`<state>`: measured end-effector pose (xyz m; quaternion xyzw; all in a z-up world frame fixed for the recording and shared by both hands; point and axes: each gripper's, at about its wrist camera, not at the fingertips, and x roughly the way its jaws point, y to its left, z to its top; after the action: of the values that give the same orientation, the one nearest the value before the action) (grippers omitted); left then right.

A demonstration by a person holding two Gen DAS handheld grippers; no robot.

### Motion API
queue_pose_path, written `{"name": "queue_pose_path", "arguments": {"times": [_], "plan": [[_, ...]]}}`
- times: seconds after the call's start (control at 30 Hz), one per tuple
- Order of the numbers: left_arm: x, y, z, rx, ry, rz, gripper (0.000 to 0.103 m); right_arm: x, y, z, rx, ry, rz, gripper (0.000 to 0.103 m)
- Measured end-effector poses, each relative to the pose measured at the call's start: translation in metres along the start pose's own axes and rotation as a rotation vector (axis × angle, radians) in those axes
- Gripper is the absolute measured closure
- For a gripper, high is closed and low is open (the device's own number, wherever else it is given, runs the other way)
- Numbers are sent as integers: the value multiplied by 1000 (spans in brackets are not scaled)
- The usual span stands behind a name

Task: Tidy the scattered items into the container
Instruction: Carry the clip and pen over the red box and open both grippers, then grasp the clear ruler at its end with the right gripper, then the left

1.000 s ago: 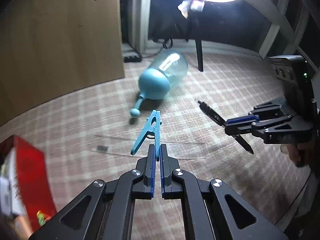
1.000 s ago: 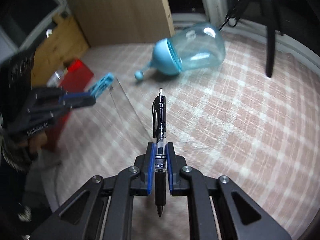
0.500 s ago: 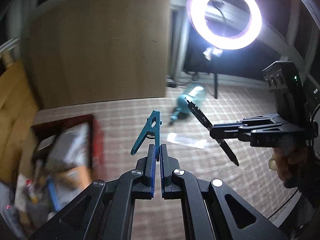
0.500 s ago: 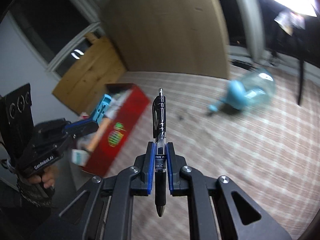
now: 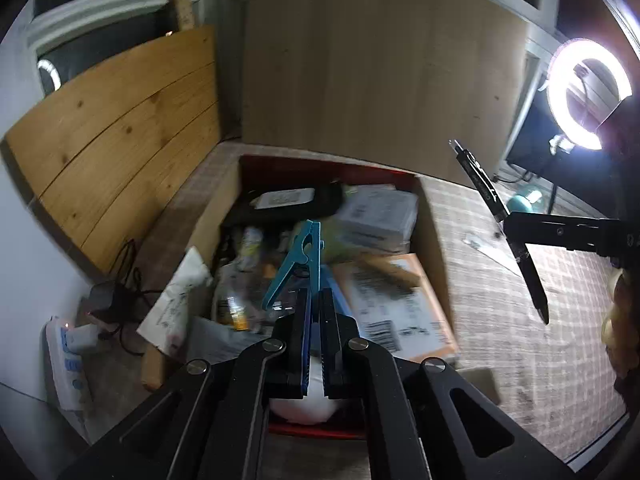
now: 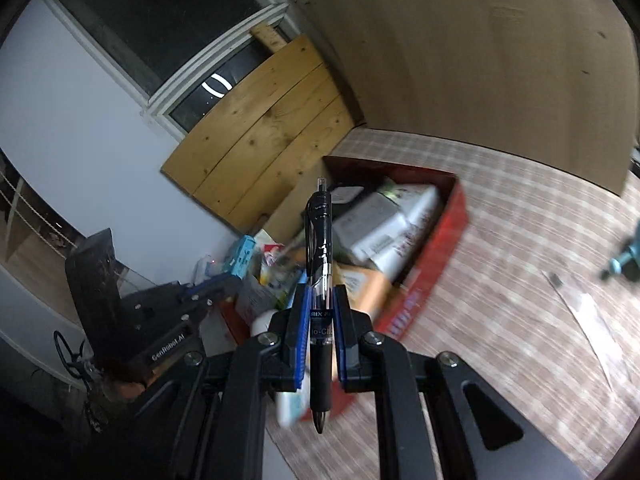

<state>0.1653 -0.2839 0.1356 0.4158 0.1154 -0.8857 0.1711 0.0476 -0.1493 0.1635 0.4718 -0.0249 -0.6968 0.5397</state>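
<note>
My left gripper point(image 5: 316, 300) is shut on a blue clothes peg point(image 5: 298, 264) and holds it above the open red box point(image 5: 432, 224), which is full of packets and small boxes. My right gripper point(image 6: 320, 304) is shut on a black pen point(image 6: 319, 248), held upright near the red box point(image 6: 440, 236). The right gripper and its pen point(image 5: 486, 196) show at the right of the left wrist view, beside the box. The left gripper point(image 6: 208, 284) with the peg point(image 6: 240, 256) shows at the left of the right wrist view.
A clear ruler point(image 6: 588, 328) and a blue bottle point(image 6: 628, 256) lie on the checked cloth to the right. Wooden boards point(image 5: 120, 128) lean behind the box. Cables and papers point(image 5: 116, 300) lie left of the box. A ring light point(image 5: 584, 92) shines at the right.
Both grippers have swung left from the bottle and ruler to the red box, still holding the peg and the pen. The box now fills the middle of both views.
</note>
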Motion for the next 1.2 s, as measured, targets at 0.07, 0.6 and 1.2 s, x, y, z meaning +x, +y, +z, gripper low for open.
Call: {"name": "queue_pose_path", "arguments": {"times": [0.07, 0.6, 1.2], "plan": [[4, 6, -1, -3, 4, -7, 100, 16, 11, 2, -3, 13, 2, 92], [-10, 5, 10, 0, -24, 25, 58, 28, 19, 7, -139, 2, -119, 56], [28, -207, 26, 198, 72, -220, 57, -104, -185, -97, -60, 95, -467, 56]]}}
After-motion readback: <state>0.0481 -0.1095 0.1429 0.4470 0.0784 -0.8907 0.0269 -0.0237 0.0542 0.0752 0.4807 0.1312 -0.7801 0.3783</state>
